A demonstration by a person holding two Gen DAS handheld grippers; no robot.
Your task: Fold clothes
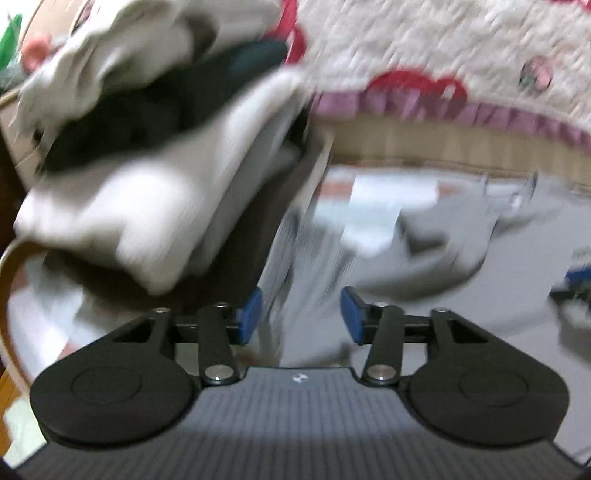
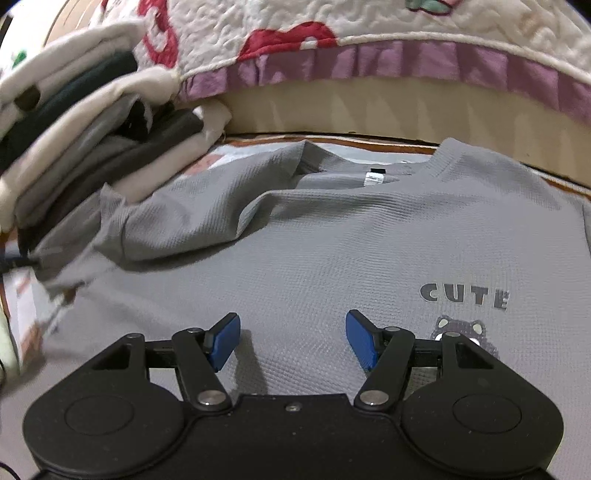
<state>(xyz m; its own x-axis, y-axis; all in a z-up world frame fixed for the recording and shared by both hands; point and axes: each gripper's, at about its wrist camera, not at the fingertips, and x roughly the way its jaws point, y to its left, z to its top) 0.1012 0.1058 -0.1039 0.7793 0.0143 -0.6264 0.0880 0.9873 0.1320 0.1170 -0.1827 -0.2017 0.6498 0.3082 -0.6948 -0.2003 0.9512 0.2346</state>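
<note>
Both my grippers are spread wide, holding nothing: right gripper hovers over the grey shirt filling mid-frame, left gripper blurry, folded stack upper left.

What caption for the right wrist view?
Open right gripper hovers over spread grey T-shirt, folded clothes stack at left.

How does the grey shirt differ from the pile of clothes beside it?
The grey shirt lies spread out, unfolded, with one sleeve rumpled; the pile is folded and stacked. The shirt is one grey garment with a CUTE print; the pile mixes white, grey and dark layers. Both lie in front of the quilt.
</note>
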